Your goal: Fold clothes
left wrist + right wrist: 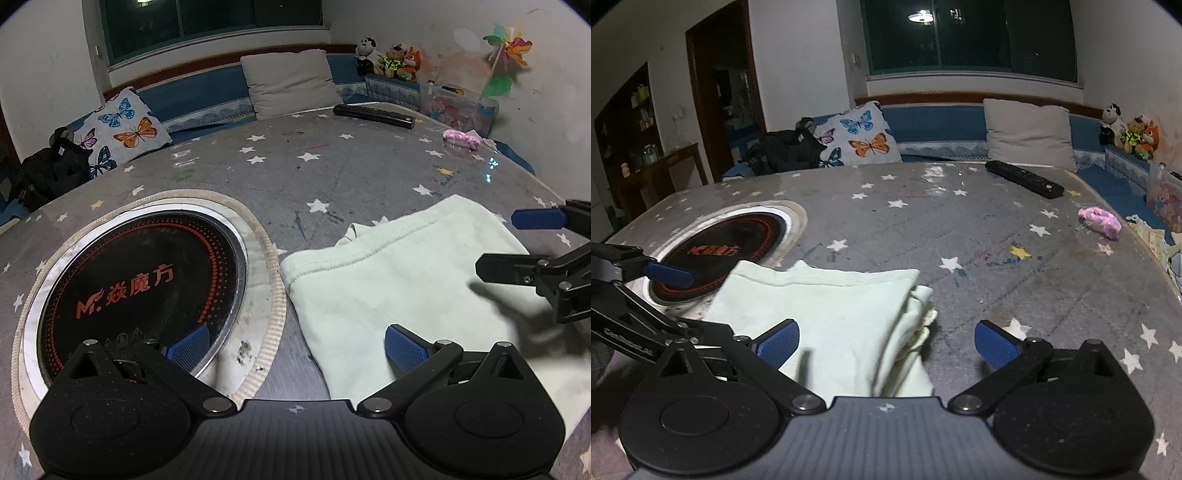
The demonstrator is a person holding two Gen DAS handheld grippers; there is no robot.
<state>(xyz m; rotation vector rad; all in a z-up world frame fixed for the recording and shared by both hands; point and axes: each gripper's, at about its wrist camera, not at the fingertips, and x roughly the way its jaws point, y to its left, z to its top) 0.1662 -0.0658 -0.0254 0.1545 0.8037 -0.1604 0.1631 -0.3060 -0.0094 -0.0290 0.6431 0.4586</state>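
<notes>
The folded pale-green garment (399,280) lies on the star-print tablecloth (295,166) beside an induction hob (144,291) lettered "焱魔方". The left gripper (295,345) and right gripper (886,341) both gape wide, empty.

The left hand-held gripper (297,347) sits low and level, its two blue-padded fingers (188,345) spread wide apart with nothing between them. Its black linkage arms angle outward from the two round pivots on the grey ribbed body. The right hand-held gripper (886,343) is posed the same way, fingers (995,349) splayed wide and empty, pads facing inward. Each shows in the other's camera: the right one enters the left wrist view from the right edge (517,240), its fingers apart, one above the other; the left one enters the right wrist view from the left edge (670,275), only one blue-tipped finger clearly showing. The two sit near each other, not touching.
</notes>
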